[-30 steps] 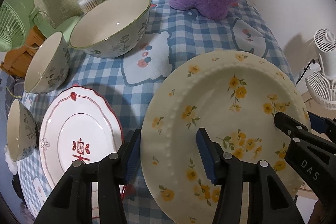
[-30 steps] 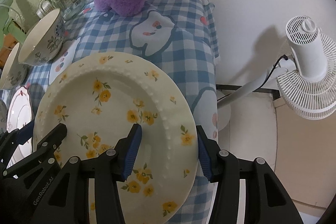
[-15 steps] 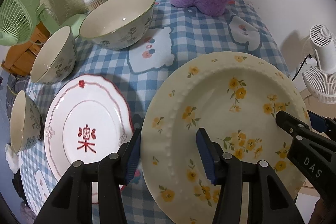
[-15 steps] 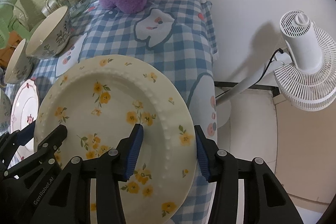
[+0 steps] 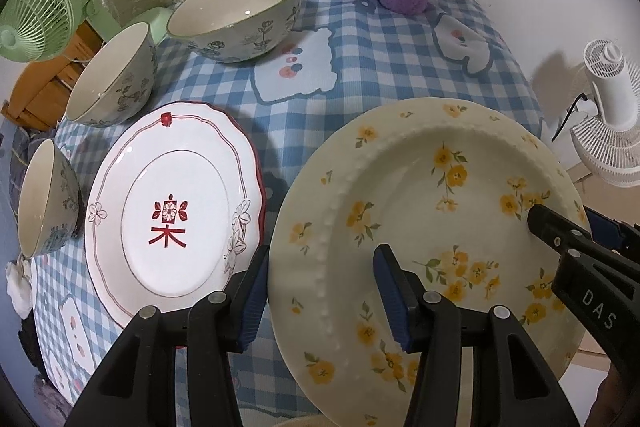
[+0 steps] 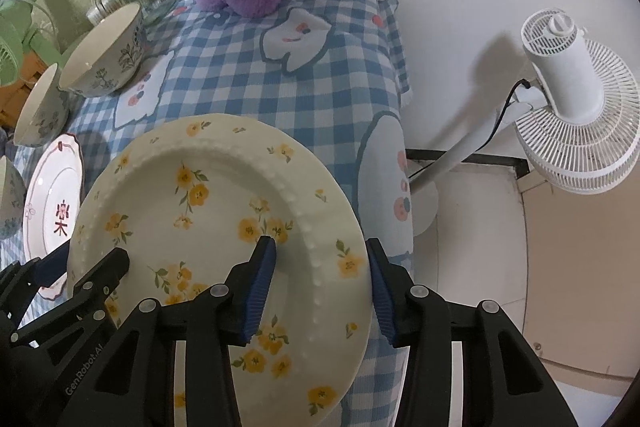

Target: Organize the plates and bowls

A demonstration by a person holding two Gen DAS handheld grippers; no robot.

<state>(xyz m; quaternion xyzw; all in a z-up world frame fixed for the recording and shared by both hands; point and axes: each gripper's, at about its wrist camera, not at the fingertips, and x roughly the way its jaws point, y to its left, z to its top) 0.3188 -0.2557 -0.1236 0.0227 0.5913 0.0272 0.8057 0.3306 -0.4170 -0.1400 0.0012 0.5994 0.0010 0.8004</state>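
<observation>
left wrist view: the left gripper [image 5: 318,287] straddles the yellow-flowered plate [image 5: 420,227]'s left rim, clasping it, beside the red-trimmed plate [image 5: 172,211]; three bowls [image 5: 236,15] sit unstacked. right wrist view: the right gripper [image 6: 320,281]'s jaws are closing on the right rim. nothing looks stacked yet.

I see a cream plate with yellow flowers [image 5: 436,227] tilted at lower right of the left view, its beaded rim raised. Left of it, a white plate with a red scalloped edge [image 5: 172,211] lies flat. Three floral bowls sit upright: large [image 5: 236,15] at upper centre, medium [image 5: 114,75] and small [image 5: 46,199] down the left.
</observation>
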